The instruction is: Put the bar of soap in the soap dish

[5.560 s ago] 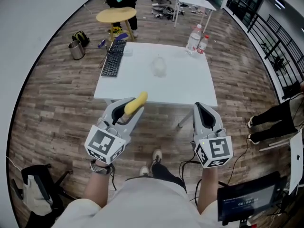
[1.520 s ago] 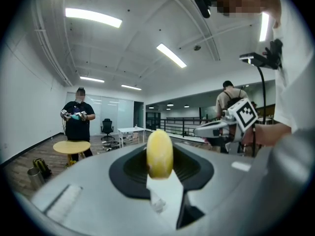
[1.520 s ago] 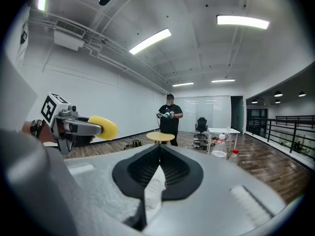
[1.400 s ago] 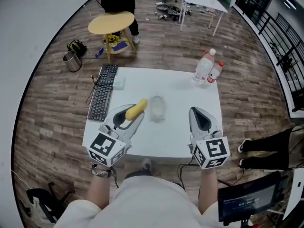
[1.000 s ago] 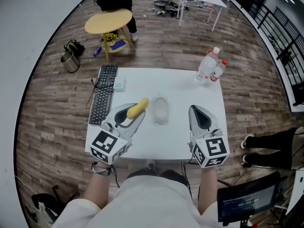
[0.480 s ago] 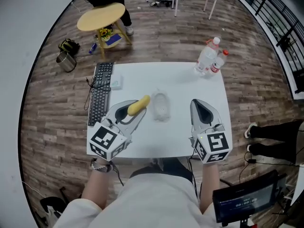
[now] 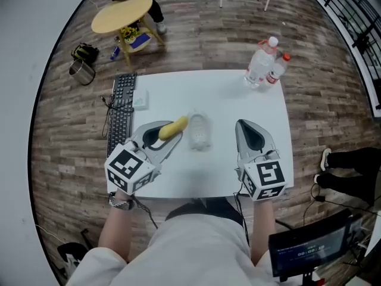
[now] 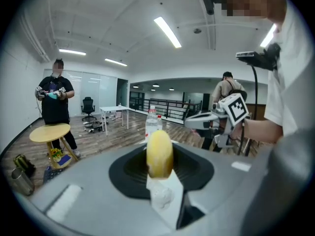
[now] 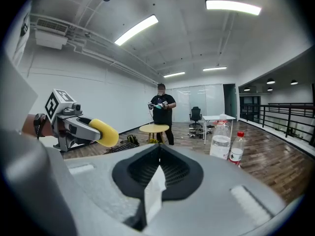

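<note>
The yellow bar of soap (image 7: 173,127) sticks out past the tips of my left gripper (image 7: 168,131), which is shut on it; in the left gripper view the soap (image 8: 160,152) stands on end between the jaws. The clear soap dish (image 7: 199,133) lies on the white table (image 7: 220,100), just right of the soap. My right gripper (image 7: 250,137) hovers over the table's right part, to the right of the dish, jaws together with nothing in them. The right gripper view shows the left gripper (image 9: 74,127) and the soap (image 9: 104,132) off to the left.
A black keyboard (image 7: 121,112) lies along the table's left edge with a small pale object (image 7: 141,102) beside it. Two water bottles (image 7: 262,61) stand at the far right corner. Beyond the table are a round stool (image 7: 122,14) and a metal bucket (image 7: 81,71). A person (image 8: 54,102) stands behind.
The table has come closer under both grippers, which now hang lower over its near half. The soap stays gripped and sits closer to the dish. The right jaws stay together.
</note>
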`<state>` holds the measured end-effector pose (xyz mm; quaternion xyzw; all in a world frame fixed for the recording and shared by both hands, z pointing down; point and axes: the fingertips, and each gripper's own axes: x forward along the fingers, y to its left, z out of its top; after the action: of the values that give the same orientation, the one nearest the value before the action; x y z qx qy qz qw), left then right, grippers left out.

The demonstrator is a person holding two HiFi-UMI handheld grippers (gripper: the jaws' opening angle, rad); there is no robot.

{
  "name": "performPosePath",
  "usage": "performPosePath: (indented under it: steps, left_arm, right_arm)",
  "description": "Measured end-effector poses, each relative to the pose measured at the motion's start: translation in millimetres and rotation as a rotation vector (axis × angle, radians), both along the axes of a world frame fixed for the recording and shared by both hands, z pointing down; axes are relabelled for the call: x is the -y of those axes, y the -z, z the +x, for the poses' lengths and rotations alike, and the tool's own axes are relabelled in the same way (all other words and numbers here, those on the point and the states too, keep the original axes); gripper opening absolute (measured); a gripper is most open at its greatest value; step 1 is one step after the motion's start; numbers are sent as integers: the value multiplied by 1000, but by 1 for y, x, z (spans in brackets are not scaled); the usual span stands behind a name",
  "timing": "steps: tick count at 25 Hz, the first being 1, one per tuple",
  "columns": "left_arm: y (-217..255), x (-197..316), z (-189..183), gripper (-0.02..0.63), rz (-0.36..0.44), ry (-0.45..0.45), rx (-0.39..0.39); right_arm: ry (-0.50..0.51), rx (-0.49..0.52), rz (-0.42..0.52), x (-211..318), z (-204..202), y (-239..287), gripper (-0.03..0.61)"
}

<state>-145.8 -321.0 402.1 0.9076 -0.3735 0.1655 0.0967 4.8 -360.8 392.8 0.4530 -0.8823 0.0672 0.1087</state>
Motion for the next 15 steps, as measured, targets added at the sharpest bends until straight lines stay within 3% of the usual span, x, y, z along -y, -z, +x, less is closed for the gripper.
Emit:
performPosePath:
  steps: [15]
  left_arm:
    - [-35,33,15,124,-101,-138,113]
  right_arm:
    - [-10,13,-115,18,5,-45,3]
